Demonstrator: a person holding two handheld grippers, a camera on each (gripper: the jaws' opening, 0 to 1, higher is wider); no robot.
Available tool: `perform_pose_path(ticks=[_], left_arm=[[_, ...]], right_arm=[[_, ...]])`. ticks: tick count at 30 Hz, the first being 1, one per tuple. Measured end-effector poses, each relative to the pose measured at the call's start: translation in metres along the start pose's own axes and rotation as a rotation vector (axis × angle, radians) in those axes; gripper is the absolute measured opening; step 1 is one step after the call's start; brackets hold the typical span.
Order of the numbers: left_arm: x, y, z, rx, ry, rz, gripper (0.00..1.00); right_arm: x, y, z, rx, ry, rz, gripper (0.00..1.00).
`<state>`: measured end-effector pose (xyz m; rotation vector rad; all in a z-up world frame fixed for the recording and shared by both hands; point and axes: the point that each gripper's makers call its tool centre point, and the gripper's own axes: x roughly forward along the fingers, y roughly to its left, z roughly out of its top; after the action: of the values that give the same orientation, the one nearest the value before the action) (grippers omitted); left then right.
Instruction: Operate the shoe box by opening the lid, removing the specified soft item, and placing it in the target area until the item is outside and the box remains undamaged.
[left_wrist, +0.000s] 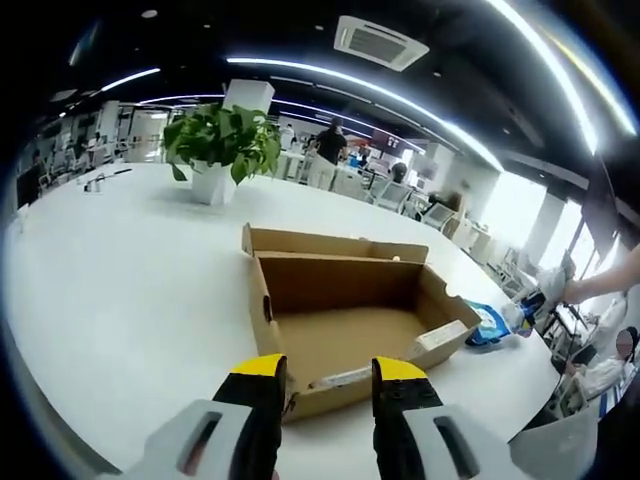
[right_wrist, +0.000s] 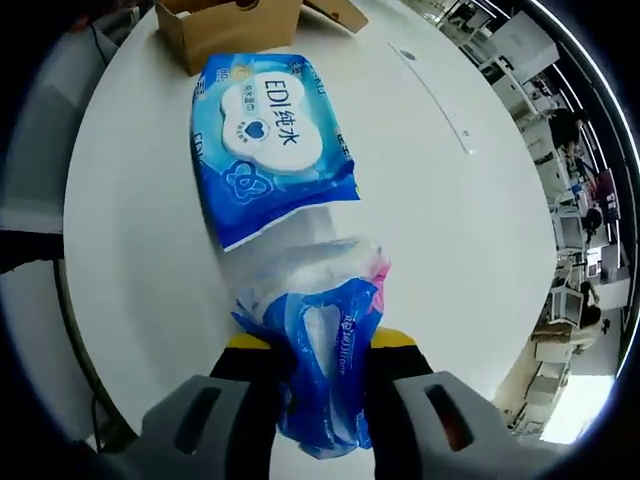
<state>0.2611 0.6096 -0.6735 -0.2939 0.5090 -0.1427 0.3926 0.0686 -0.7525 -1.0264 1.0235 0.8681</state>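
Cardboard shoe box (left_wrist: 350, 320) open, left tool (left_wrist: 325, 372) apart, right tool (right_wrist: 322, 345) clamping wipes pack (right_wrist: 320, 370).

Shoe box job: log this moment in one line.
shoe box: open, empty | left gripper: open, at box | right gripper: shut on tissue pack | wet wipes pack: on table
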Motion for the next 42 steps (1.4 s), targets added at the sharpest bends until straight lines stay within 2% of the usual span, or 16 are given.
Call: perform_pose_path(ticks=[8, 19, 30, 38, 42], left_arm=[[-0.001, 0.002, 0.001, -0.005, -0.005, 0.008, 0.34], [-0.001, 0.001, 0.001, 0.001, -0.002, 0.010, 0.34], [-0.002, 0.001, 0.001, -0.004, -0.002, 0.010, 0.34], [-0.002, -0.001, 0.001, -0.011, -0.004, 0.002, 0.35], [-0.002, -0.002, 0.001, -0.011, -0.005, -0.006, 0.35]], right_arm=[[0.013, 0.007, 0.005, -0.058, 0.031, 0.012, 0.30], [0.020, 0.007, 0.009, -0.104, 0.046, 0.006, 0.32], [0.020, 0.005, 0.013, -0.090, 0.032, 0.002, 0.36], [0.022, 0.011, 0.015, -0.097, 0.027, 0.013, 0.44], [0.021, 0.012, 0.015, -0.101, 0.030, 0.010, 0.45]])
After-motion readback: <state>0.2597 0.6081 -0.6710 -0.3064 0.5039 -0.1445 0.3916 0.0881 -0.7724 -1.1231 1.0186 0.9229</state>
